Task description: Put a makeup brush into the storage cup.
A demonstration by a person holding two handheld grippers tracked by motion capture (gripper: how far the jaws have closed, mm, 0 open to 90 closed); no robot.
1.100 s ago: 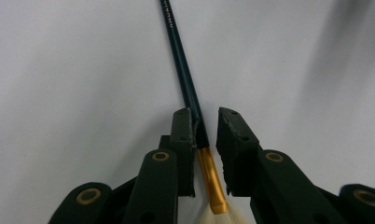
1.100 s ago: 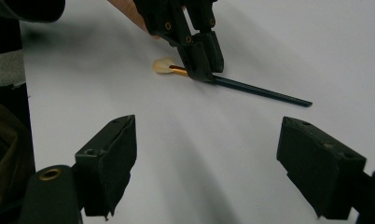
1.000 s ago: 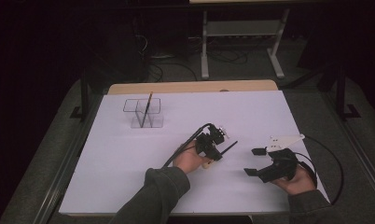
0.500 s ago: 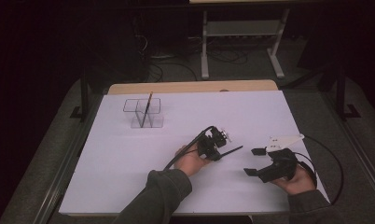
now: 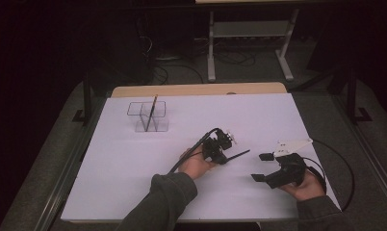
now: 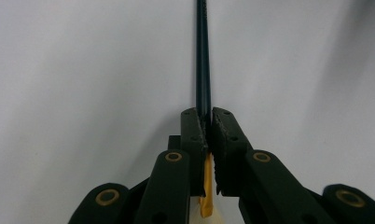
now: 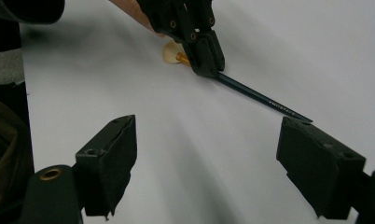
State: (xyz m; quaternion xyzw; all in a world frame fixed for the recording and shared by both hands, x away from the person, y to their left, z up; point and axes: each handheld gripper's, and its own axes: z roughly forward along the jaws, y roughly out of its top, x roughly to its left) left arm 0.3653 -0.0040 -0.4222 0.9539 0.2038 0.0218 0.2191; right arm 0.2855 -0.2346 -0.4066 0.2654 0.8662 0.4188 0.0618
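Observation:
A dark pencil (image 5: 237, 155) with a pale eraser end is clamped in my left gripper (image 5: 224, 158), near the middle of the white table. In the left gripper view the pencil (image 6: 203, 60) runs straight up from the shut jaws of that gripper (image 6: 207, 123). The right gripper view shows the pencil (image 7: 262, 97) slanting down to the right out of the left gripper (image 7: 206, 58). My right gripper (image 5: 263, 167) rests open at the table's front right, its fingertips (image 7: 111, 154) spread wide with nothing between them. A clear divided holder (image 5: 148, 115) at the back left has another dark pencil (image 5: 151, 113) standing in it.
The white sheet (image 5: 134, 163) covers the table, with a wooden strip (image 5: 196, 89) along its far edge. Cables trail from both grippers. Beyond the table lies dark floor with a metal stand (image 5: 249, 33).
My left gripper has shifted slightly with the pencil, whose free end now points more to the right and lower. The right gripper has stayed put.

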